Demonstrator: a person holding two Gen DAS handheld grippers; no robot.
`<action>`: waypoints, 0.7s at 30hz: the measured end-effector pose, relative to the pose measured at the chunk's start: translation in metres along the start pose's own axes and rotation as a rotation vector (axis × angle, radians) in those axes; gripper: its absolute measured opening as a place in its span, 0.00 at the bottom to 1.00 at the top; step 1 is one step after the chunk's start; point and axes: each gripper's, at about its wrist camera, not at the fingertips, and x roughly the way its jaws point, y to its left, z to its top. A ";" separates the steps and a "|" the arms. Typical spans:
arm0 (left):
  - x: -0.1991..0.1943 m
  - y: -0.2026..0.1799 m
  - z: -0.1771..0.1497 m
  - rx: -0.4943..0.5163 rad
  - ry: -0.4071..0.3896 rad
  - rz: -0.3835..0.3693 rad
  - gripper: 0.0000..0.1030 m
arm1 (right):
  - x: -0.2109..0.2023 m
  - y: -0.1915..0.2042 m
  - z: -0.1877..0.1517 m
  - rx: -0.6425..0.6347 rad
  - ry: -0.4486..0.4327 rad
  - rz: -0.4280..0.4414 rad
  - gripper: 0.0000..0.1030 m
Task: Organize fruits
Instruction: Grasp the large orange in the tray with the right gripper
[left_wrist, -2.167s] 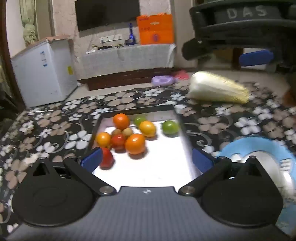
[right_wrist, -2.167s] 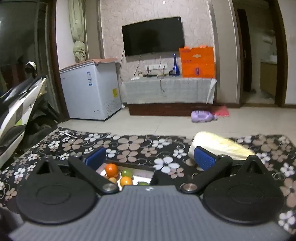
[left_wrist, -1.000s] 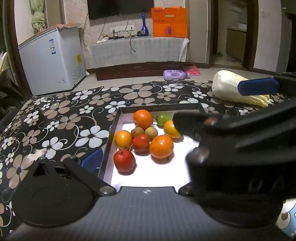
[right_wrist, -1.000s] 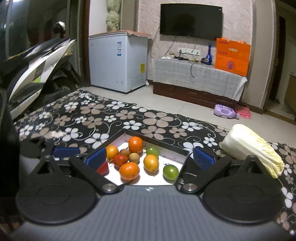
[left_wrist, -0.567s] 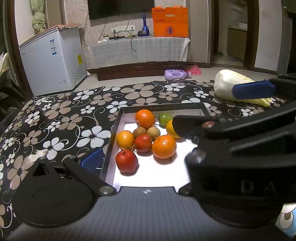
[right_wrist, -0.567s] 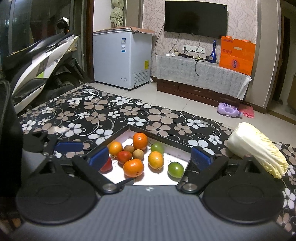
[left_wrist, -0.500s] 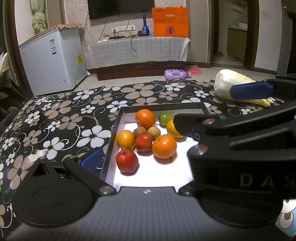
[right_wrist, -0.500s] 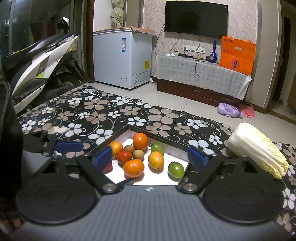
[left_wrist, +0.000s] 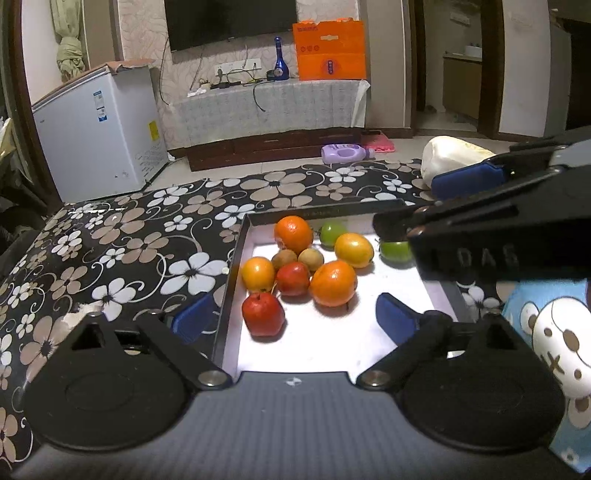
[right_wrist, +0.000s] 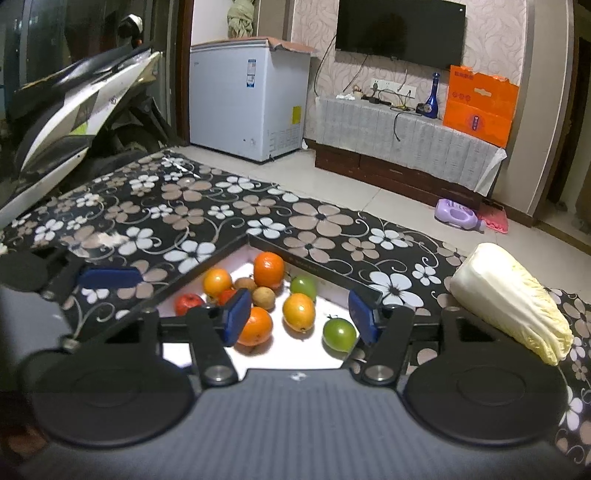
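In the tray (left_wrist: 229, 295) on the flowered table — a loose heap of small round fruit, nothing picked yet.

We've got the left gripper (left_wrist: 291, 317) hovering wide over the near end, jaws just starting to close on nothing; the right gripper (right_wrist: 299, 314) is narrowing too, with only air between its pads. Oranges (left_wrist: 333, 282) look firm and light, grab them across the middle. The red fruit (left_wrist: 263, 314) and green tomato (right_wrist: 340, 334) are probably smooth and bruisable — we'd squeeze gently, since round stuff likes to roll away.
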 end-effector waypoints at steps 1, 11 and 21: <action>-0.001 0.002 -0.001 0.001 -0.002 -0.001 0.89 | 0.003 -0.002 -0.001 0.001 0.009 0.001 0.57; -0.001 0.009 -0.014 0.026 0.037 -0.018 0.77 | 0.031 0.011 -0.008 -0.015 0.100 0.088 0.54; 0.003 0.006 -0.018 0.062 0.032 -0.010 0.77 | 0.067 0.023 -0.014 0.016 0.177 0.081 0.54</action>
